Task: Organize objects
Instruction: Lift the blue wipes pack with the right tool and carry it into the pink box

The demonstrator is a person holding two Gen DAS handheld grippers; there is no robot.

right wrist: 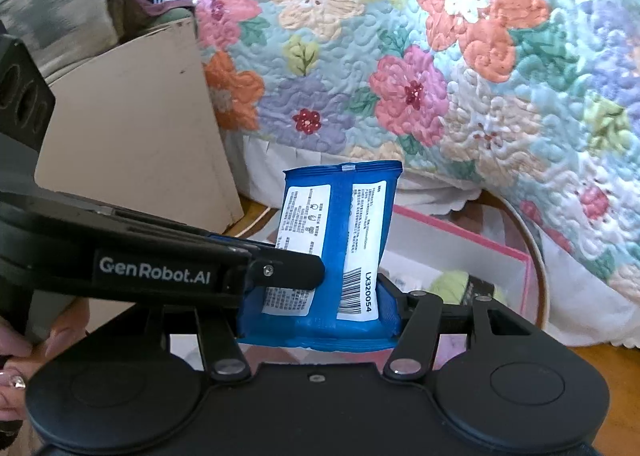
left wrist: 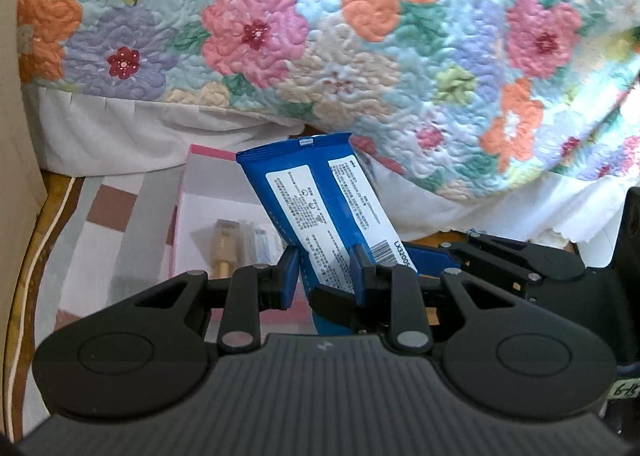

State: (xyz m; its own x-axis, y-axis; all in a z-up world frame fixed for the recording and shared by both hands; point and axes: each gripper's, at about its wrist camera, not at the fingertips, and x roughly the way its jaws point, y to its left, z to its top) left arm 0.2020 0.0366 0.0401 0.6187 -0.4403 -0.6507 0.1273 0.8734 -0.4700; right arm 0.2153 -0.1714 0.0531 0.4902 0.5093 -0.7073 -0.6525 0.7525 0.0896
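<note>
Blue packet held aloft above pink-rimmed box, beside the floral quilt. Left gripper pinches its edge; right gripper clamps its lower width. Risk: opposing pulls could tear or twist the slippery film, dropping it outside the box.

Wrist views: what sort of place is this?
Probably a bedroom. A floral quilted bedspread with a white frilled edge hangs over a bed side, above a wooden floor with a patterned mat. A pink-rimmed box sits beside the bed.
</note>
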